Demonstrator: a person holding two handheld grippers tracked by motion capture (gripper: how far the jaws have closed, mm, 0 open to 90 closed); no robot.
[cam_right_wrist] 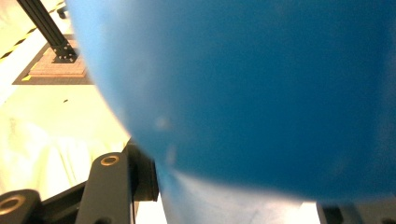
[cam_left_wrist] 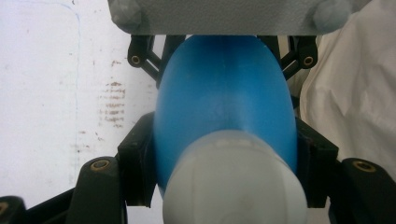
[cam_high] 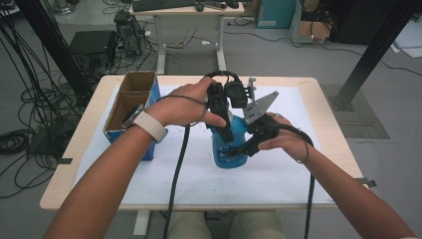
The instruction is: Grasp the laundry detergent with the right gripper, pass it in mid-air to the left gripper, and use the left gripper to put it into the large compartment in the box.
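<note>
White tabletop (cam_high: 298, 174), blue bottle (cam_high: 230, 147) standing near its middle.
My left gripper (cam_high: 222, 117) comes down from above, fingers (cam_left_wrist: 135, 172) closed on the bottle's sides just under its white cap (cam_left_wrist: 236, 182). My right gripper (cam_high: 244, 147) clamps the body from the side. Open cardboard box (cam_high: 130, 102) stands well left.

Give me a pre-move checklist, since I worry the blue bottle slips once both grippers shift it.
1. Left gripper clamped around the blue bottle near its white cap: ok.
2. Right gripper closed on the bottle's body: cannot tell, its second jaw is hidden.
3. Bottle upright on the white mat: ok.
4. Cap tight: cannot tell.
5. Cardboard box apart from the bottle: ok.
</note>
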